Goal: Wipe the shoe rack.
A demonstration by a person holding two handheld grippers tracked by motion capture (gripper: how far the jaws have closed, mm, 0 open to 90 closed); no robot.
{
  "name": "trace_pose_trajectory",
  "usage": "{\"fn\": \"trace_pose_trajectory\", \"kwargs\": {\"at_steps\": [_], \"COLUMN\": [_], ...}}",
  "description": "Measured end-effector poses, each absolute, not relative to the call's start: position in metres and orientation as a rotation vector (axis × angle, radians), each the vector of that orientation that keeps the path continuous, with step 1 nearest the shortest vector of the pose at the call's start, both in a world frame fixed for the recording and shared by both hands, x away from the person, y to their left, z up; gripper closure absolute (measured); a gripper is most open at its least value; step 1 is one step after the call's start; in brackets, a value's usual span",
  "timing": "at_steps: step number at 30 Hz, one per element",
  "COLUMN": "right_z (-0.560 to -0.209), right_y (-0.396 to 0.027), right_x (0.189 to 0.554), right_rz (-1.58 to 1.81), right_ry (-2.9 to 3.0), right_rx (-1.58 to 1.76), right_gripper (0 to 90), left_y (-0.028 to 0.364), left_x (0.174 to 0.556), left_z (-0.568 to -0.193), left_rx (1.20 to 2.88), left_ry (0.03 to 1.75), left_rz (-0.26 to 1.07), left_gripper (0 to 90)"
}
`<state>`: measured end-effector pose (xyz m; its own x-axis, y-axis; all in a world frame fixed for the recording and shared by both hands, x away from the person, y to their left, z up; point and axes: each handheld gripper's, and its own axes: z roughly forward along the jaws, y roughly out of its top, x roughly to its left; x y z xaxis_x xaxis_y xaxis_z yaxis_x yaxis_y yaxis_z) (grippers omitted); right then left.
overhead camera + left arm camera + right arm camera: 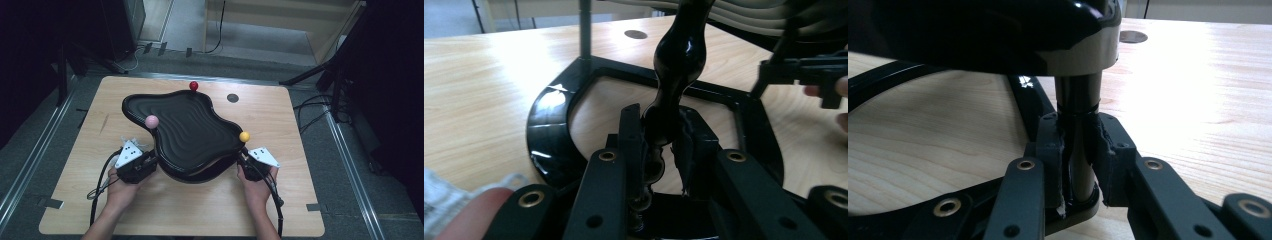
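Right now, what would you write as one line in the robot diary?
left gripper: shut on wavy black post | right gripper: shut on straight post | black tray: on frame, table

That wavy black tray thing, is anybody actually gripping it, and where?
Yes. The left gripper is shut on a curvy black post under the tray; the right gripper is shut on a straight post.

One black tray, three balls—red, pink, yellow—and two grippers.
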<state>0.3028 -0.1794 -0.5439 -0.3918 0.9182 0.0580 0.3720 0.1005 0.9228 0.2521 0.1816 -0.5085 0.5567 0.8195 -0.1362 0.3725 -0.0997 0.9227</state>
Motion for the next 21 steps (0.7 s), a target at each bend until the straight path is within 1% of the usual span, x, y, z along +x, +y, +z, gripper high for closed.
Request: {"fn": "trace_pose_trajectory", "kwargs": {"at_steps": [1,2,3,5,7,8,9,10,12,14,17,19,20,21], "right_z": [-0.544,-0.544,-0.544,-0.544,-0.544,-0.544,-0.544,-0.544,-0.544,-0.544,-0.544,-0.544,-0.544,-0.545], "right_y": [-0.179,-0.179,-0.178,-0.178,-0.179,-0.179,-0.18,-0.18,-0.182,-0.183,-0.186,-0.187,-0.188,-0.189], "right_x": [0.303,0.302,0.302,0.301,0.3,0.299,0.298,0.297,0.294,0.29,0.284,0.279,0.277,0.275], "right_rz": [1.268,1.261,1.255,1.254,1.25,1.249,1.249,1.25,1.248,1.246,1.241,1.237,1.241,1.245], "right_ry": [1.831,1.828,1.825,1.825,1.83,1.833,1.835,1.831,1.83,1.83,1.838,1.84,1.838,1.838], "right_rx": [1.254,1.251,1.254,1.257,1.258,1.251,1.252,1.254,1.251,1.251,1.248,1.246,1.249,1.243], "right_gripper": [75.2,75.3,75.4,75.4,75.4,75.5,75.5,75.5,75.5,75.6,75.6,75.6,75.6,75.6], "left_y": [0.182,0.184,0.188,0.203,0.226,0.239,0.253,0.266,0.285,0.289,0.283,0.278,0.275,0.273], "left_x": [0.252,0.252,0.251,0.247,0.244,0.244,0.246,0.248,0.256,0.263,0.268,0.269,0.269,0.269], "left_z": [-0.508,-0.507,-0.506,-0.501,-0.499,-0.499,-0.502,-0.505,-0.516,-0.528,-0.54,-0.543,-0.544,-0.545], "left_rx": [1.706,1.698,1.687,1.679,1.69,1.686,1.665,1.634,1.632,1.661,1.738,1.758,1.778,1.795], "left_ry": [1.003,1.0,0.988,0.967,0.994,1.037,1.095,1.163,1.283,1.34,1.426,1.437,1.436,1.434], "left_rz": [0.507,0.499,0.492,0.503,0.56,0.594,0.61,0.58,0.512,0.445,0.432,0.414,0.415,0.41], "left_gripper": [74.5,69.4,59.2,42.3,32.9,29.3,27.5,26.0,20.1,13.2,8.9,9.5,11.2,14.9]}}
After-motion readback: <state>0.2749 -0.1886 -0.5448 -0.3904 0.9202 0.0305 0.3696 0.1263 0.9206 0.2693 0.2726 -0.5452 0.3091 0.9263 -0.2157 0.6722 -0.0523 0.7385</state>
